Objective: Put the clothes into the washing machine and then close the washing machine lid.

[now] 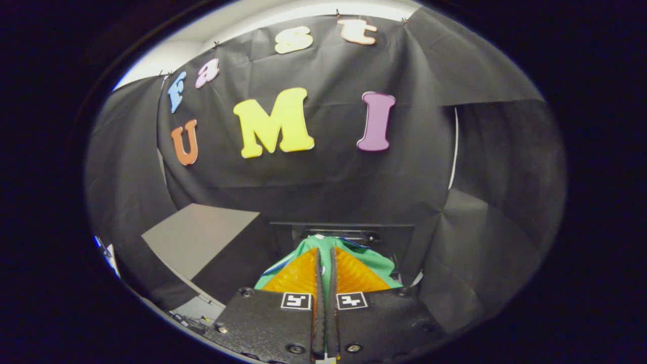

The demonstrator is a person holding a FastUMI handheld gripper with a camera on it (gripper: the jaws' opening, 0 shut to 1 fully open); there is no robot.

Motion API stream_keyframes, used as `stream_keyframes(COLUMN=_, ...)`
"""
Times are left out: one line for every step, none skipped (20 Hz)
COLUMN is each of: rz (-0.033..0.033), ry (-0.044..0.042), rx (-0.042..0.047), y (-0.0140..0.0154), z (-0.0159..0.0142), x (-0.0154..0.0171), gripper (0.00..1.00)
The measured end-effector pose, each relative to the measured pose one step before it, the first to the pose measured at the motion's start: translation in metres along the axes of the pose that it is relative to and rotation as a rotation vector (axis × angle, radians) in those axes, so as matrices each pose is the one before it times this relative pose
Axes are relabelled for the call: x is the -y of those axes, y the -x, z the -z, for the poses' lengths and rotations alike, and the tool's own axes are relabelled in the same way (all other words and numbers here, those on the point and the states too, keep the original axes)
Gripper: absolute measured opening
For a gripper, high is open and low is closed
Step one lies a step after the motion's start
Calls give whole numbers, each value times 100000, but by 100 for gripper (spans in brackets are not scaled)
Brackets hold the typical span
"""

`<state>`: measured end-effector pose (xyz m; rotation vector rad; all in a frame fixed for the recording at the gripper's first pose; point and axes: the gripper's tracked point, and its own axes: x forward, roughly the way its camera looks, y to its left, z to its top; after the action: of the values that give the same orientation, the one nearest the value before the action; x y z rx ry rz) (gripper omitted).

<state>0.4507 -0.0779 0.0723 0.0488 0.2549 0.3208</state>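
black cloth wall (323, 192) — creased, draped behind | grey panel (199, 237) — lower left, flat, tilted | white ceiling strip (283, 15) above

— What's carrying things from where you sit?

— I see a flat grey tabletop (202, 237), lower left. At lower centre my gripper (325, 263) pinches a green fabric garment (374, 260) between both fingers, just before a dark box-shaped machine opening (343, 232).

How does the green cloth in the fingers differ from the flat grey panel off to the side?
The green cloth is bright, soft and bunched; the flat grey panel is dull, rigid and smooth. The cloth is pinched between the nearly closed fingers of the gripper; the panel lies apart, untouched. Both sit before the black wall.
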Motion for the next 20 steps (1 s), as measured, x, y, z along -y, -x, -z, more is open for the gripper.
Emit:
stream_keyframes(rz=-1449, ry=392, rx=-2429, y=-1157, z=1019, x=11, gripper=5)
stream_keyframes(rz=-1188, ry=685, rx=-2731, y=-1155, z=1026, x=77, gripper=5)
stream_keyframes(rz=-994, ry=504, rx=-2539, y=-895, z=832, x=43, gripper=5)
stream_keyframes(rz=-1028, ry=319, rx=-2249, y=-1096, z=836, x=42, gripper=5)
stream_keyframes(rz=-723, ry=181, rx=-2227, y=-825, z=851, x=36, gripper=5)
stream_keyframes(rz=-518, ry=242, rx=-2012, y=-942, z=914, x=-13, gripper=5)
stream_keyframes(rz=-104, ry=479, rx=-2015, y=-1009, z=921, x=155, gripper=5)
stream_keyframes(rz=285, ry=378, rx=-2359, y=-889, z=756, x=152, gripper=5)
stream_keyframes(rz=272, ry=219, rx=-2552, y=-908, z=873, x=116, gripper=5)
stream_keyframes(rz=153, ry=375, rx=-2424, y=-872, z=707, x=121, gripper=5)
stream_keyframes(rz=-24, ry=819, rx=-2448, y=-1324, z=403, x=156, gripper=5)
stream_keyframes(rz=597, ry=1441, rx=-2697, y=-878, z=700, x=170, gripper=5)
stream_keyframes(rz=921, ry=1692, rx=-2420, y=-905, z=690, x=136, gripper=5)
stream_keyframes(rz=714, ry=1498, rx=-2598, y=-896, z=785, x=103, gripper=5)
stream_keyframes(rz=-101, ry=1207, rx=-2484, y=-869, z=733, x=-214, gripper=5)
stream_keyframes(rz=104, ry=1177, rx=-2380, y=-923, z=697, x=-146, gripper=5)
stream_keyframes(rz=199, ry=989, rx=-2128, y=-833, z=561, x=-108, gripper=5)
stream_keyframes(rz=207, ry=625, rx=-2311, y=-868, z=519, x=-116, gripper=5)
stream_keyframes(rz=218, ry=515, rx=-2374, y=-822, z=381, x=-294, gripper=5)
stream_keyframes(rz=326, ry=257, rx=-2579, y=-736, z=502, x=-123, gripper=5)
